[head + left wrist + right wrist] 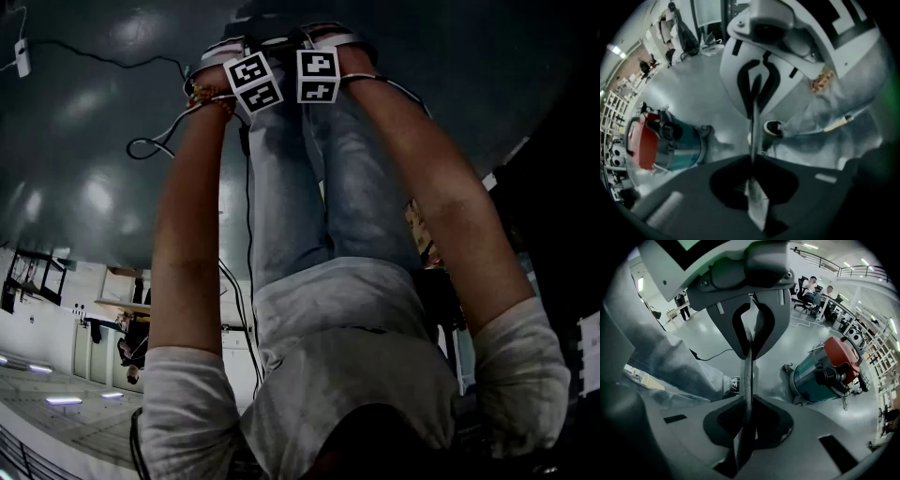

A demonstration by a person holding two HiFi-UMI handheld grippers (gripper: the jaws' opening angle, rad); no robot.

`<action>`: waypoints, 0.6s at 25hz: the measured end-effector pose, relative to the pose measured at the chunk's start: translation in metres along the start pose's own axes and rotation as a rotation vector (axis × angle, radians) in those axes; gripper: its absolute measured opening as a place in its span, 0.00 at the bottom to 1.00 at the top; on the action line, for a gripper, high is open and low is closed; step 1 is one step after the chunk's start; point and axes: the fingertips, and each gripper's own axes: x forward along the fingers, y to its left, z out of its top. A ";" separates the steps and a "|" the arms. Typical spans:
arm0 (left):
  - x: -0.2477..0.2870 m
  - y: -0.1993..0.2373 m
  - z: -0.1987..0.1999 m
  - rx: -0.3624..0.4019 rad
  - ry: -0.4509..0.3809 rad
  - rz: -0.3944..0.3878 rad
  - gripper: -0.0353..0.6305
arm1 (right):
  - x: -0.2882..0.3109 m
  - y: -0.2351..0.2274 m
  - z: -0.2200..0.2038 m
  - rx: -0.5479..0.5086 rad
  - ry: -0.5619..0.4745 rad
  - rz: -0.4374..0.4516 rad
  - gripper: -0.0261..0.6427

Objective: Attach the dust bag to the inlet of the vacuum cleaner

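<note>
Standing on a grey floor (pixel 717 341), a person holds the left gripper (pixel 753 161) and the right gripper (pixel 746 394) out at arm's length, nose to nose, each camera looking straight at the other tool. Both claws are pinched fully together, and neither gripper view shows anything caught between the pads. The vacuum cleaner (pixel 825 371), a teal drum under a red top, stands well apart from the person's shoe (pixel 773 127). It sits at the right of the right gripper view and at the left of the left gripper view. Its black round inlet (pixel 828 377) faces outward on the drum wall. No dust bag shows in any view, so where it lies, and whether one is already fitted inside the drum, cannot be told from here. By judgement, such a bag would be light, soft and easily crushed or torn. The firmer collar round its opening would be the place to grip, so the opening can be pressed squarely onto the inlet. The drum itself looks heavy enough to stay put.
</note>
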 end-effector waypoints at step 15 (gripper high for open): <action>-0.014 0.110 -0.016 0.025 -0.064 0.048 0.09 | 0.003 -0.112 0.016 -0.039 0.065 -0.061 0.09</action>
